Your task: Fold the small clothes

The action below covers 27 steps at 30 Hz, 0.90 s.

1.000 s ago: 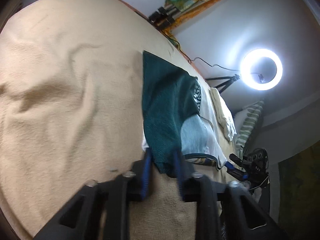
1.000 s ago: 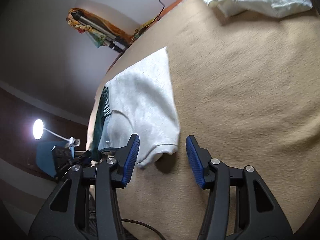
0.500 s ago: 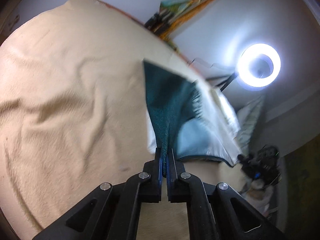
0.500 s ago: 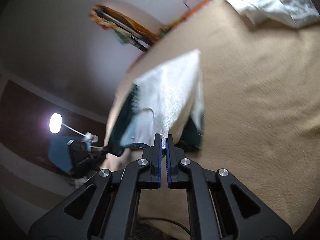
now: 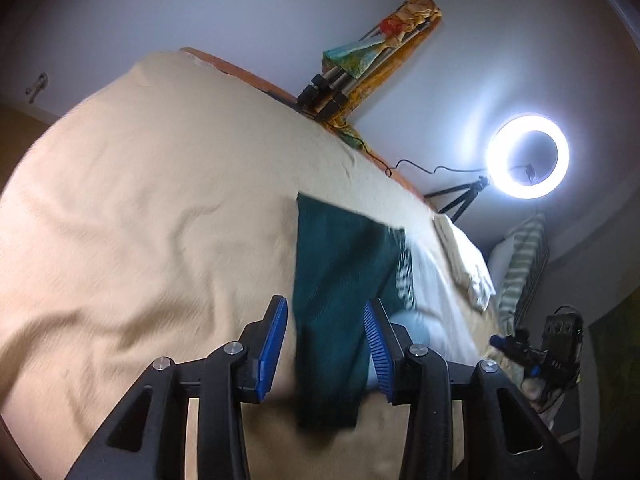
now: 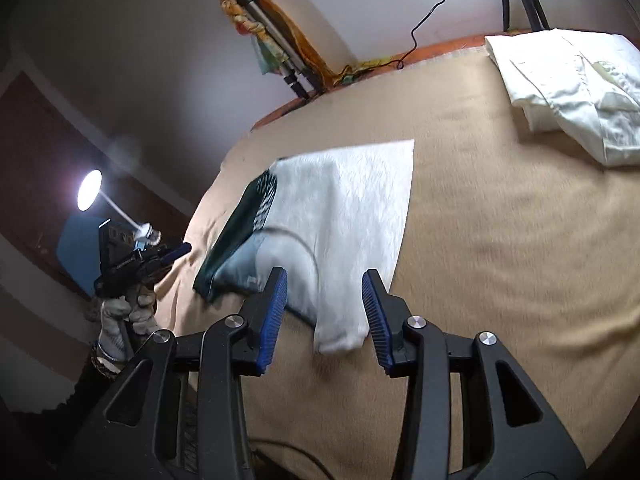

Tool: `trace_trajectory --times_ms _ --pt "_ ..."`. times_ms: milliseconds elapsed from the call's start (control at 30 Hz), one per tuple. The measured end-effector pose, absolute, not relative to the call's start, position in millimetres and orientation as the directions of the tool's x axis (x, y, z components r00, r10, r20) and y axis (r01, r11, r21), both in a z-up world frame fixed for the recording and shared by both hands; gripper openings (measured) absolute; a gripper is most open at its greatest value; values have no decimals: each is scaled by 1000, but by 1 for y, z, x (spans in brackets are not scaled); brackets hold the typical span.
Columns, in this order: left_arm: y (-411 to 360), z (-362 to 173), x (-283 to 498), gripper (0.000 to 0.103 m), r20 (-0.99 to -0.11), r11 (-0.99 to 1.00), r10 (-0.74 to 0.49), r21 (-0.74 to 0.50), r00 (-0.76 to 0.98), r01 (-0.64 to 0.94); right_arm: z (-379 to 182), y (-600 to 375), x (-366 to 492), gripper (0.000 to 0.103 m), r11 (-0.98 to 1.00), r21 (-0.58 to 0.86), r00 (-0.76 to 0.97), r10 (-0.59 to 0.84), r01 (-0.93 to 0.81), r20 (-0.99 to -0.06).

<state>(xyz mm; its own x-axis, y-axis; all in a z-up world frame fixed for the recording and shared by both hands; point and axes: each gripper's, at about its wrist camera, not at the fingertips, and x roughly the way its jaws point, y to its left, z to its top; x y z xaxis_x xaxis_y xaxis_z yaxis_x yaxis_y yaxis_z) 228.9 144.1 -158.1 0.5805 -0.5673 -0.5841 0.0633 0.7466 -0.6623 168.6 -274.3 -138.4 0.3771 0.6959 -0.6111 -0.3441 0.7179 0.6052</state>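
A small shirt lies flat on a tan blanket (image 5: 140,220). Its left half is dark green (image 5: 336,280) and its right half is white (image 6: 352,208), with a pale blue neck area (image 6: 240,268). My left gripper (image 5: 326,346) is open, its blue pads on either side of the green sleeve end (image 5: 326,400). My right gripper (image 6: 324,312) is open, its pads on either side of the white sleeve end (image 6: 340,336). Neither holds the cloth. The other gripper shows in each view, at the right edge of the left wrist view (image 5: 520,352) and at the left of the right wrist view (image 6: 140,260).
A pile of folded white clothes (image 6: 568,80) lies at the bed's far right. A ring light (image 5: 528,156) on a tripod and a striped pillow (image 5: 524,264) stand beyond the bed. Folded tripods (image 6: 276,60) lean on the wall. The blanket (image 6: 500,240) spreads wide on both sides.
Both grippers were shut on the sleeve ends half a second ago, lifting them. Now both have opened and the sleeves lie back on the blanket.
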Motion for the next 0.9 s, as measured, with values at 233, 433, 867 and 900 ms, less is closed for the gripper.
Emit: trace_trajectory --times_ms 233,433,867,900 --pt "135 -159 290 50 -558 721 -576 -691 597 50 -157 -256 235 41 691 677 380 715 -253 -587" --pt "135 -181 321 53 -582 707 -582 -707 568 -1 -182 -253 274 41 637 749 348 755 -185 -556" --pt "113 -207 365 23 -572 659 -654 -752 495 2 -213 -257 310 41 563 821 317 799 -95 -512" --pt "114 -208 365 18 -569 655 -655 -755 498 0 -213 -256 311 41 571 815 318 794 -97 -518"
